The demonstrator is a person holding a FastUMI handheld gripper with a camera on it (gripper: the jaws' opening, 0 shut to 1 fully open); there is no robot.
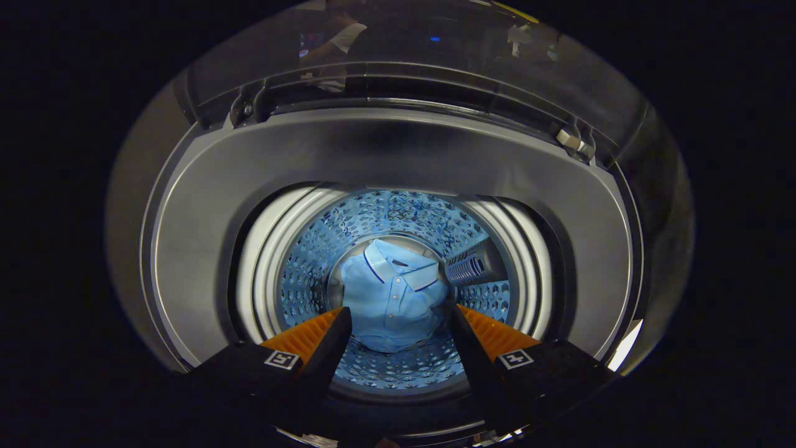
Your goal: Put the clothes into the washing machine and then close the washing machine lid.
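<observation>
The gripper (398, 320) hangs over the open mouth of the washing machine (205, 249), pointing straight down into the drum (398, 218). Its fingers are spread wide and released, with nothing pressed between them. A light blue polo shirt (392, 298) lies at the bottom of the drum, folded into a loose bundle, collar toward 12 o'clock and button placket running toward 6 o'clock. Seen along the gripper, the shirt sits in the gap between the two fingers and well beyond them; neither finger touches it.

The perforated drum wall rings the shirt on every side. At about 2 o'clock from the shirt, a ribbed filter panel (467, 266) is set into that wall. A broad grey top rim surrounds the drum opening. Beyond it at 12 o'clock the lid (423, 43) stands raised, its glossy panel carrying dim reflections, and two hinges (575, 140) join it to the rim at about 10 and 2 o'clock.
</observation>
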